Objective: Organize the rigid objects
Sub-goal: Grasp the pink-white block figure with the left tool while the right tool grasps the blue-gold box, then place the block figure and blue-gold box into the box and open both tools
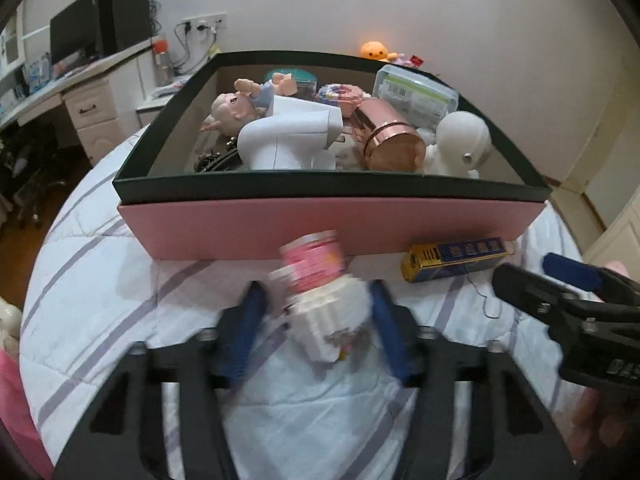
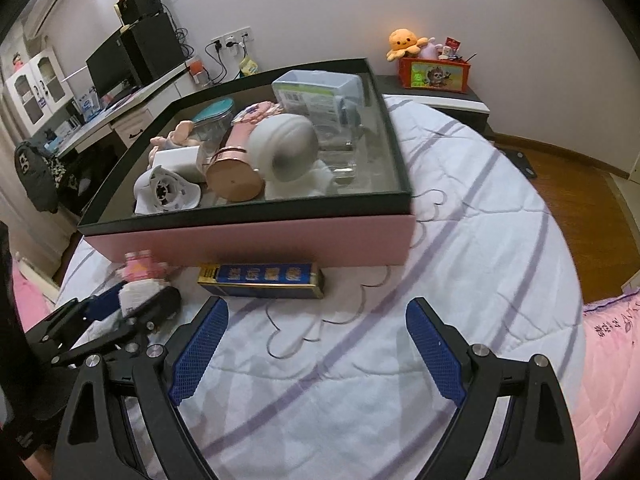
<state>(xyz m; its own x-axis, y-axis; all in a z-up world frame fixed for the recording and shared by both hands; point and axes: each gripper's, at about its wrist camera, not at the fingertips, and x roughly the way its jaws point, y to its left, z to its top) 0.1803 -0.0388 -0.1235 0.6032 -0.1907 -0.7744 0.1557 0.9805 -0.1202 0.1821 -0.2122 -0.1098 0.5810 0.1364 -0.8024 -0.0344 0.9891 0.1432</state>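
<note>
A pink and white block figure [image 1: 320, 292] stands between the blue pads of my left gripper [image 1: 318, 300], just in front of the pink box [image 1: 332, 224]; the jaws close around it. It also shows in the right wrist view [image 2: 140, 280], held by the left gripper [image 2: 132, 300]. A blue and gold rectangular box [image 2: 262, 278] lies on the bed against the pink box front [image 2: 248, 240]; it also shows in the left wrist view [image 1: 456, 260]. My right gripper [image 2: 316, 320] is open and empty, just in front of it.
The pink box with a dark rim [image 1: 328, 188] holds a doll [image 1: 236, 104], a white appliance [image 1: 288, 136], a copper tin [image 1: 388, 140], a white round device [image 1: 464, 136] and a clear container [image 1: 416, 92]. A desk [image 2: 120, 112] stands at the left, a nightstand [image 2: 436, 96] at the back.
</note>
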